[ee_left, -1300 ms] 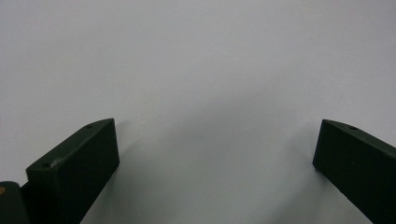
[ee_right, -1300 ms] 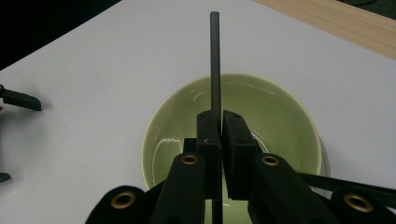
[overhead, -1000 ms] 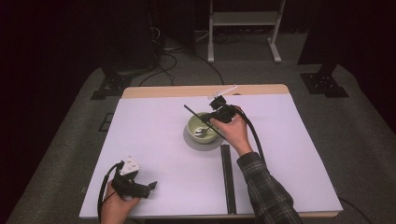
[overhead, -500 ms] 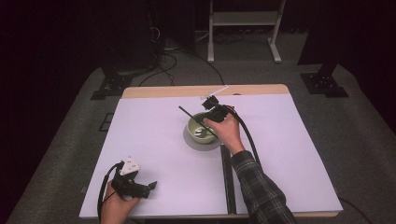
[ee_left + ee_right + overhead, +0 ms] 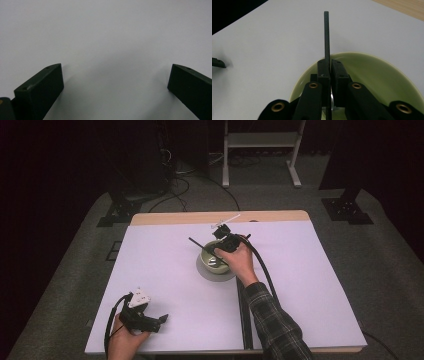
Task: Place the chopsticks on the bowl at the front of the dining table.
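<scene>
Right hand-held gripper (image 5: 223, 246) sits over the green bowl (image 5: 216, 261), a little toward the far edge of the bench (image 5: 310, 270) from its middle. In the right gripper view its jaws are clamped flat on a thin black utensil handle (image 5: 326, 37), which sticks out past the jaw tips and up over the bowl's (image 5: 372, 75) rim. In the high view that handle (image 5: 196, 243) slants out toward the far left corner. The working end dips inside the bowl; something shiny lies at the bottom there, but I cannot tell what it is or whether the utensil touches it.

Left hand-held gripper (image 5: 159, 321) rests near the near left corner, well apart from the bowl. The left gripper view shows its jaws standing wide with only bare white bench (image 5: 105, 37) between them, so it is idle and holding nothing.

Step in hand, as I judge it: working the utensil in the bowl, a stir or a scoop, with the right hand alone.

Next move calls for:
- firm grip on the handle; it is thin and could twist between the pads
- tip kept low inside the bowl, off the rim
- bowl is unbraced; if it slides, I would bring the left gripper across to steady it.
</scene>
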The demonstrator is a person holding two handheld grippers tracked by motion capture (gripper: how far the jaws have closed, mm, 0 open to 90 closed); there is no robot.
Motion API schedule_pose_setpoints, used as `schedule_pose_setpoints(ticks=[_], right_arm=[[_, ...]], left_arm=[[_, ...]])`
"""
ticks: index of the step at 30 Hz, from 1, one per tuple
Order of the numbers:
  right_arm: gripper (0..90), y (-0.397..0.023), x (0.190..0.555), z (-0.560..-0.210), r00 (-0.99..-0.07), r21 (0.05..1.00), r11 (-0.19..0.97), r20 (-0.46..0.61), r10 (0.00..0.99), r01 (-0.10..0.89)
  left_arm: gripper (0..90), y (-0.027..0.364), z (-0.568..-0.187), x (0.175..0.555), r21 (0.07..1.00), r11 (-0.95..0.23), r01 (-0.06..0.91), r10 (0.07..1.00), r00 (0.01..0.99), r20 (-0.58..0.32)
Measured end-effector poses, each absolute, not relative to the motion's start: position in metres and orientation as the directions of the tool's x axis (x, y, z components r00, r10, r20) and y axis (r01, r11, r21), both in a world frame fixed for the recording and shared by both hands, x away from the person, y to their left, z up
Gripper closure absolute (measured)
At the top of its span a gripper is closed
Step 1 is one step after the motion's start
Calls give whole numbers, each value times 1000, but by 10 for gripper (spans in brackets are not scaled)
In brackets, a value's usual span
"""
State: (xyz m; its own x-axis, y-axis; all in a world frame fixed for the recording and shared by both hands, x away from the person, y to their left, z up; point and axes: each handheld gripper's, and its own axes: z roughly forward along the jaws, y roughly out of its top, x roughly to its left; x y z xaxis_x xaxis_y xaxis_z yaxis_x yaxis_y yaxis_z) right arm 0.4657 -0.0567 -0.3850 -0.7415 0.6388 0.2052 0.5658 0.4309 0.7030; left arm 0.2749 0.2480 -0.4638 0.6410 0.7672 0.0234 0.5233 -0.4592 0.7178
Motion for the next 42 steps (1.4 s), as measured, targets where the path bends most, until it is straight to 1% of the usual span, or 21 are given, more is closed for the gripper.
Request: schedule_pose_setpoints(ticks=[11,13,19,25,34,42], right_arm=[[854,-56,466,-387,-744,709,432,196,638,558],[800,-56,466,-387,-746,711,435,187,639,552],[682,-59,464,-383,-748,720,435,175,641,541],[586,-65,458,-376,-748,731,433,158,644,527],[491,-83,449,-371,-738,739,420,153,658,527],[471,-99,440,-369,-731,743,414,146,666,526]], left_arm=[[0,248,-464,275,717,-460,523,767,641,24],[0,248,-464,275,718,-460,523,767,641,23],[0,248,-464,275,717,-458,525,767,641,21],[0,248,-464,275,717,-457,525,768,641,20],[0,248,-464,275,717,-459,525,767,641,22],[0,248,-464,275,717,-459,525,767,641,21]])
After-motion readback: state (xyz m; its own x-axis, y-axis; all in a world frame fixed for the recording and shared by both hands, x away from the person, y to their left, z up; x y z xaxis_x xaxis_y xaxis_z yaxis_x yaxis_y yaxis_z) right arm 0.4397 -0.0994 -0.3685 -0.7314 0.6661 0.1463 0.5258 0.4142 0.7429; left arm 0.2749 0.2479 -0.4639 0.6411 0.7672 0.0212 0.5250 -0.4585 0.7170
